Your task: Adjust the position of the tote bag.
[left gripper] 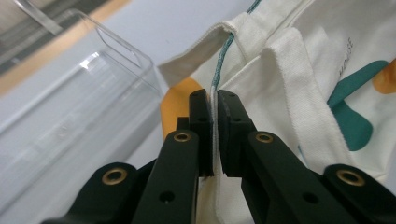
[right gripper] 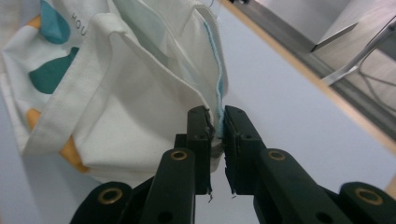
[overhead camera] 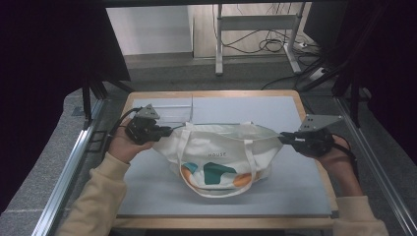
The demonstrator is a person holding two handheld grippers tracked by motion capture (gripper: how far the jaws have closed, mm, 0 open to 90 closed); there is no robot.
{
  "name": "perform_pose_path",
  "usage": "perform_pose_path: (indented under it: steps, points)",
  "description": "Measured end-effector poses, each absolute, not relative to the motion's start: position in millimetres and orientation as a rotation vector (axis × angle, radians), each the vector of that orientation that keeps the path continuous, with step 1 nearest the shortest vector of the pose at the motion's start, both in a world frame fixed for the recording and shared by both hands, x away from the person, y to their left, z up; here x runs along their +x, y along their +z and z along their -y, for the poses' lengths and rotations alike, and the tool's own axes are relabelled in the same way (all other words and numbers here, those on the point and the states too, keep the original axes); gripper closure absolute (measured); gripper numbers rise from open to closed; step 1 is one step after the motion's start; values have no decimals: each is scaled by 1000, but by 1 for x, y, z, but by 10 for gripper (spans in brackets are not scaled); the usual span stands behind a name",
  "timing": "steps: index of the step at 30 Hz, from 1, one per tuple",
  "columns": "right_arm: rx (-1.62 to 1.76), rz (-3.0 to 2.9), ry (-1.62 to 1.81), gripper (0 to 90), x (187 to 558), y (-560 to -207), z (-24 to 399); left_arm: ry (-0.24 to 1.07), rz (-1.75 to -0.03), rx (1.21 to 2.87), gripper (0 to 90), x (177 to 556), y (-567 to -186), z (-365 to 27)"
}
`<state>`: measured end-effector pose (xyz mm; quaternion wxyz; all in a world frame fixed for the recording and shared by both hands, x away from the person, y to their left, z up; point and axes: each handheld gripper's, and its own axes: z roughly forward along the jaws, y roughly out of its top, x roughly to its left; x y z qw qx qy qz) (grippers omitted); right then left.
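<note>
The high view looks down on the table [overhead camera: 147,196] from afar; both gripper views sit close, sharing the tote bag [overhead camera: 216,157].

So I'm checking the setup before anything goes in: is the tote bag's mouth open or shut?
Shut. The tote bag is stretched by its top corners between the left gripper and right gripper, the rim pulled into one line.
</note>
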<state>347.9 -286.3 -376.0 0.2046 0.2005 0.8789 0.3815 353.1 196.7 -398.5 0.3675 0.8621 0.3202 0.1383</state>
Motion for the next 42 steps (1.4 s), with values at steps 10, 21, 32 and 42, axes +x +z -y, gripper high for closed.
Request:
perform_pose_path:
  steps: [10, 21, 32, 42]
  points:
    - [672, -2522, 1062, 799, 351, -422, 290, 286, -869, 2242, 855, 354, -436, -193]
    - [706, -2535, 1066, 789, 356, -433, 290, 261, -882, 2235, 841, 352, -445, -194]
    - [821, -2389, 1135, 299, 350, -416, 277, 343, -893, 2139, 370, 340, -421, -200]
    - [762, -2383, 1243, 259, 343, -390, 243, 361, -869, 2128, 343, 333, -411, -195]
